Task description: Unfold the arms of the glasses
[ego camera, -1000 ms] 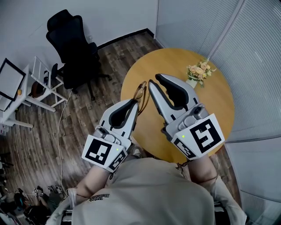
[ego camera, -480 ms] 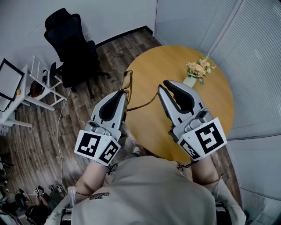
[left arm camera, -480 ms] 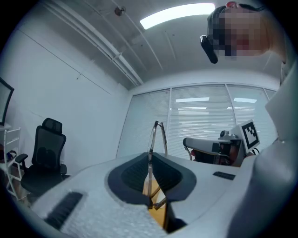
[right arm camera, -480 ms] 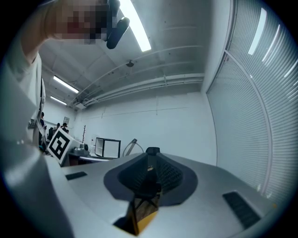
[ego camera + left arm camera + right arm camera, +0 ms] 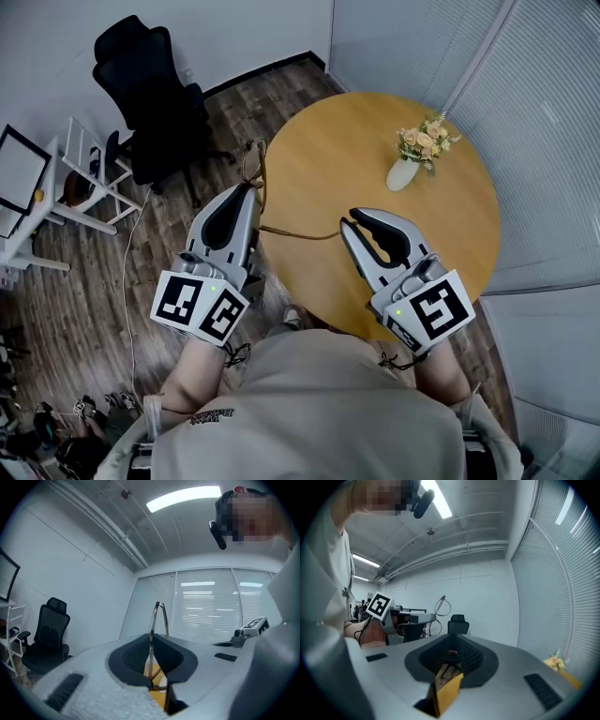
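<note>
The thin brown-rimmed glasses (image 5: 251, 159) hang in the air over the left edge of the round wooden table (image 5: 375, 141). My left gripper (image 5: 247, 187) is shut on the front frame, whose wire rim (image 5: 158, 613) sticks up from between its jaws in the left gripper view. One arm of the glasses (image 5: 300, 232) runs out sideways from the frame to my right gripper (image 5: 347, 225), which is shut on its tip (image 5: 452, 652). The right gripper view shows the frame (image 5: 442, 605) and the left gripper (image 5: 410, 619) off to the left.
A small white vase of flowers (image 5: 405, 172) stands on the table's far right part. A black office chair (image 5: 150, 94) and a white rack (image 5: 84, 178) stand on the wooden floor to the left. Blinds and a glass wall close the right side.
The grippers have drawn apart: the left went left with the frame, the right dropped and came nearer. The arm between them has swung out from the frame.
</note>
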`<state>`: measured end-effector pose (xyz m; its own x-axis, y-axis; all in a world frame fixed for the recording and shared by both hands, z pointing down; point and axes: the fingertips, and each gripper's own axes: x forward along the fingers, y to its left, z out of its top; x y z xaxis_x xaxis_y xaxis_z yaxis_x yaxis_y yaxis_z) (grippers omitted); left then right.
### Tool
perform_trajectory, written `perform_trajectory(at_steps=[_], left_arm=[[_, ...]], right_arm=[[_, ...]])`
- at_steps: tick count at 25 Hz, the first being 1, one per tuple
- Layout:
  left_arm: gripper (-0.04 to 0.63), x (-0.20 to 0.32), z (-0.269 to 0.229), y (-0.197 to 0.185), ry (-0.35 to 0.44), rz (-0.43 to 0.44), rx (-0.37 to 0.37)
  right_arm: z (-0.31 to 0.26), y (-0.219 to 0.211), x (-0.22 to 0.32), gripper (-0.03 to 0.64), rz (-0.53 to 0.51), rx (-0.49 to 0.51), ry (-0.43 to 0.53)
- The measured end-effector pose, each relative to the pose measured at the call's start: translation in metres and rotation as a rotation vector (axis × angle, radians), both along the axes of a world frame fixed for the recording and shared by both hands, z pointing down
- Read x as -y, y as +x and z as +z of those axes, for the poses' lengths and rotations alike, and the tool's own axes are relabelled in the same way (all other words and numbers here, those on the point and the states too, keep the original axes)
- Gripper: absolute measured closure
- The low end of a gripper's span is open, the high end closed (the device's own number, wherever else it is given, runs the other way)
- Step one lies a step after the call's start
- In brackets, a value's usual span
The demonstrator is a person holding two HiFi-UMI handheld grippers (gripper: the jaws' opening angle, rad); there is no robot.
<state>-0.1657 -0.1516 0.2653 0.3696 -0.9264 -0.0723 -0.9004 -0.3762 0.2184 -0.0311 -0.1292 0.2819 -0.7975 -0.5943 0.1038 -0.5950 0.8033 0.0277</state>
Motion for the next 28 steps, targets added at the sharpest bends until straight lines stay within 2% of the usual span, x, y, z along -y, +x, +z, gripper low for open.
perform_trajectory(at_steps=[4, 8, 12, 16, 20, 24, 28], left_arm=[[0.555, -0.002, -0.001, 0.003, 0.000, 0.008, 0.000], [0.555, -0.002, 0.001, 0.008, -0.008, 0.024, 0.015], [0.555, -0.004, 0.007, 0.016, -0.018, 0.052, 0.038], [0.555, -0.007, 0.010, 0.031, -0.003, 0.078, 0.119], [0.555, -0.016, 0.009, 0.047, 0.020, 0.109, 0.199], [0.555, -0.022, 0.012, 0.061, 0.031, 0.138, 0.241], [0.555, -0.023, 0.016, 0.067, 0.022, 0.162, 0.251]], right_arm=[[0.019, -0.002, -0.011, 0.560, -0.034, -0.025, -0.059], [0.029, -0.001, -0.013, 0.560, -0.024, -0.046, -0.083], [0.016, -0.001, -0.010, 0.560, -0.045, -0.054, -0.037], [-0.004, -0.014, -0.014, 0.560, -0.136, -0.010, -0.026], [-0.002, -0.035, -0.025, 0.560, -0.218, -0.040, -0.035], [0.007, -0.042, -0.025, 0.560, -0.237, -0.065, -0.043], [0.007, -0.046, -0.024, 0.560, -0.245, -0.049, -0.051]])
